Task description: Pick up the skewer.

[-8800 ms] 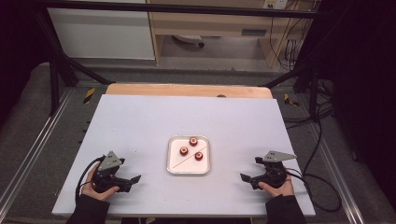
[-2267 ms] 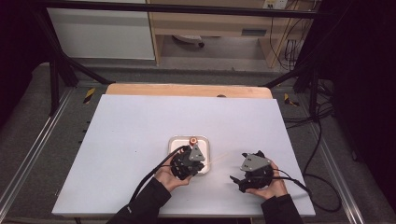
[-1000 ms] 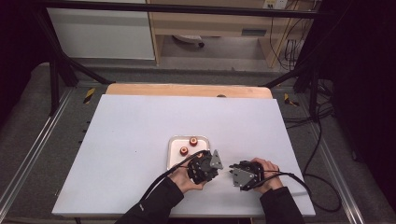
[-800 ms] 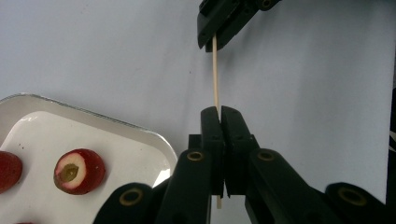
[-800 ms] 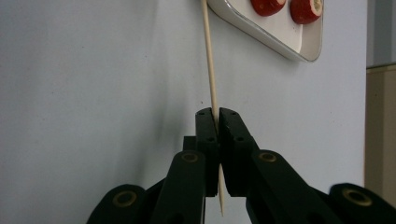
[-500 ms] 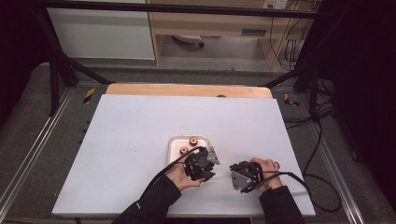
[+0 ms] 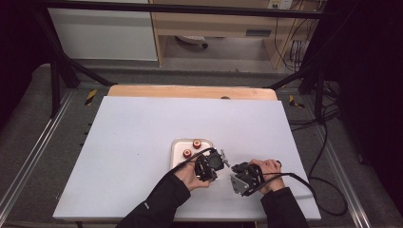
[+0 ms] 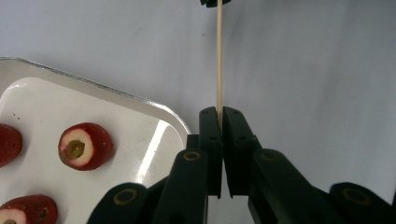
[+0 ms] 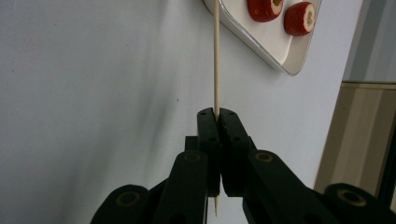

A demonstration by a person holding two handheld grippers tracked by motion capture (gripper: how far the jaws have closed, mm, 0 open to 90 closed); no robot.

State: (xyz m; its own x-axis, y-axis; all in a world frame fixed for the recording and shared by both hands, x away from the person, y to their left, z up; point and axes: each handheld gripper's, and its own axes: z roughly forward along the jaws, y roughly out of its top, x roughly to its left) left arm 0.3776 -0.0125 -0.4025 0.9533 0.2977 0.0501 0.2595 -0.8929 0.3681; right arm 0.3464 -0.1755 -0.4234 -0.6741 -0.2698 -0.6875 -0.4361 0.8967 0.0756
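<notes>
Both grippers meet near the front of the white table [image 7: 142, 142], just right of a small white tray [image 7: 177, 146], and share one thin wooden skewer [image 8: 219, 56]. In the left gripper view, the left gripper [image 8: 219, 114] has its two black jaws pressed together on one end of the skewer, which runs straight up from the jaw tips to the top edge of the picture, where the dark tip of the other gripper meets it. To its left the tray holds three red radish pieces [image 8: 85, 146] with pale cut faces; the skewer hangs above bare table just beside the tray's corner. The left jaws have just been closing, with the skewer between them. In the right gripper view, the right gripper [image 9: 217, 113] is likewise clamped on the skewer, whose pointed end pokes out below the pads while the long part runs up past the tray's corner. In the high view, the hands sit close together, the grippers pointing at each other.
</notes>
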